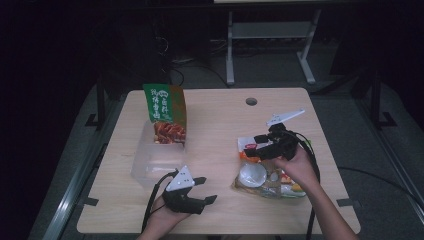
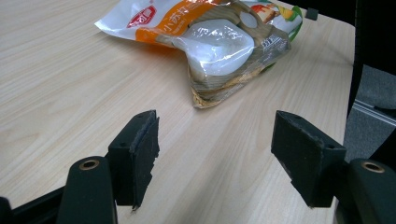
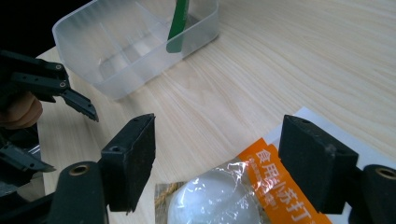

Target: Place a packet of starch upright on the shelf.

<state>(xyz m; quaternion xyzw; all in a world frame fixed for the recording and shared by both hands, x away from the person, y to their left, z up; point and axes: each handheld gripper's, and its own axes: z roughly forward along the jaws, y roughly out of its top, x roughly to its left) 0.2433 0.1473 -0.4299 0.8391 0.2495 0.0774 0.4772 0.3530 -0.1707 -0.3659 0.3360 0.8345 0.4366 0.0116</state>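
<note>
Wooden table (image 1: 220,120), snack bag (image 1: 267,172) (tools (image 1: 252,148) apart)

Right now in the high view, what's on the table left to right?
Clear plastic bin with the green snack bag standing in it → left gripper → orange-and-white snack bag → right gripper above that bag.

pale wood-grain table top (image 1: 215,125), round cable hole (image 1: 251,101) at 12 o'clock near the far edge. clear plastic rectangular tub (image 1: 150,162) at 9 o'clock of table centre, seen too in the right gripper view (image 3: 116,70). tall green and orange snack bag (image 1: 165,112) stands upright at the tub's far end, 11 o'clock. grey metal desk frame (image 1: 270,35) on the dark floor beyond, 12 o'clock.
</note>
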